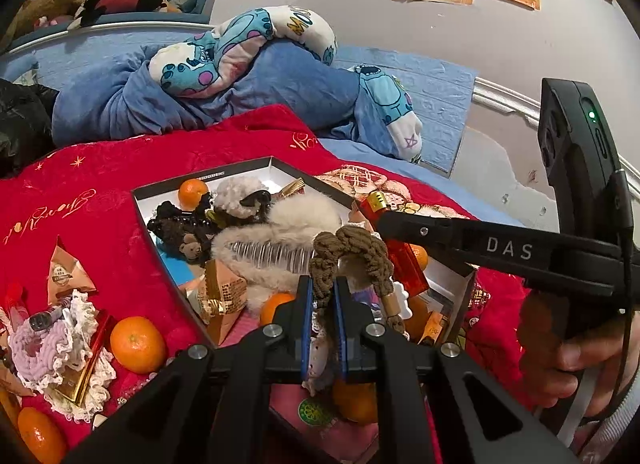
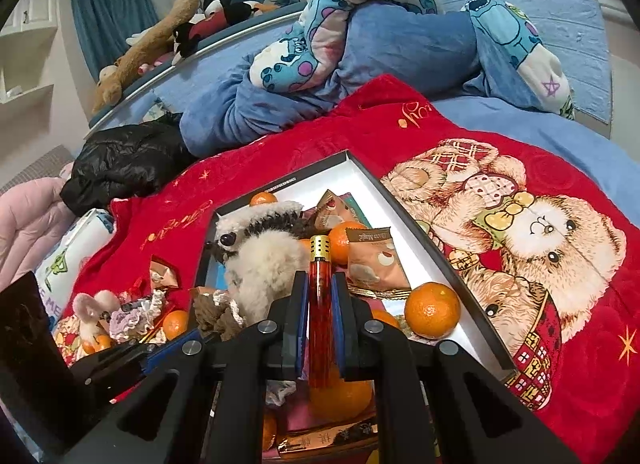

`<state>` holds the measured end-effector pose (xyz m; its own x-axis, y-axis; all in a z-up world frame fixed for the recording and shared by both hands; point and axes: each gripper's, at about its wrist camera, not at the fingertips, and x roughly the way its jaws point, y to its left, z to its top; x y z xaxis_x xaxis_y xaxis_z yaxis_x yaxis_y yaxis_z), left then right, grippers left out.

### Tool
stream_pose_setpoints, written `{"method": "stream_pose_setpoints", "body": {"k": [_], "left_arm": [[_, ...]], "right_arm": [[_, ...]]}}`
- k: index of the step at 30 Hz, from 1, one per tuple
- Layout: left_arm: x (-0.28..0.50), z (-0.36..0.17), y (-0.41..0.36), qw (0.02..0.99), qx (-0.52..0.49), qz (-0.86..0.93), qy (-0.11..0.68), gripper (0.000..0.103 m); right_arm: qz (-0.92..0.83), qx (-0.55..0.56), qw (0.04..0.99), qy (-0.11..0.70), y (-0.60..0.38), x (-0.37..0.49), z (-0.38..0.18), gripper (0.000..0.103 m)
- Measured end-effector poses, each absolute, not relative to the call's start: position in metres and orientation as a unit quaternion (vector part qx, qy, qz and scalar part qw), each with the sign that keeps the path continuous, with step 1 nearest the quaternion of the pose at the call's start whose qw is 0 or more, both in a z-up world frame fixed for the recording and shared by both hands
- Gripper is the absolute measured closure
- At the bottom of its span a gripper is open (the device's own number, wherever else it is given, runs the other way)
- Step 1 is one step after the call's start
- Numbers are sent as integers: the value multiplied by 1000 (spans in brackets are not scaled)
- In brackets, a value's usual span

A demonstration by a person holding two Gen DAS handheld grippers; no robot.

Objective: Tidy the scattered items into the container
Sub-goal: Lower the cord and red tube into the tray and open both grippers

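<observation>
**A:** How far along? On the left, a tangerine (image 1: 137, 338), a lace scrunchie (image 1: 60, 344) and a snack packet (image 1: 66, 276) are out on the red blanket (image 1: 100, 192).

**B:** The box (image 1: 208, 180) is mostly full. The left gripper (image 1: 323, 318) is clamped on a brown knitted scrunchie (image 1: 352, 252) and the right gripper (image 2: 320, 306) on a red lighter (image 2: 319, 304), both over the box.

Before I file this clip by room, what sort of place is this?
Most likely a bedroom: the work happens on a bed with a red teddy-bear blanket, a rumpled blue duvet lies behind it, and plush toys line the ledge.
</observation>
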<state>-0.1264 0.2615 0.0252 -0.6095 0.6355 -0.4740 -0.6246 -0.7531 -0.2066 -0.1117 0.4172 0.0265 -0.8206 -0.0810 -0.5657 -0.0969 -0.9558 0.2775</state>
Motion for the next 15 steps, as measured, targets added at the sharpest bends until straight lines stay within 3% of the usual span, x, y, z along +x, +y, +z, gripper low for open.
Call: {"method": "stream_pose_setpoints", "body": {"k": [9,15], "left_arm": [[-127,23,260,349,-269,897,-15,92],[-125,22,261,349,-264,899,-13,92]], "right_arm": [[943,-304,12,135,418,-115,26,92],[948,-304,48,77,409,-113,27,92]]}}
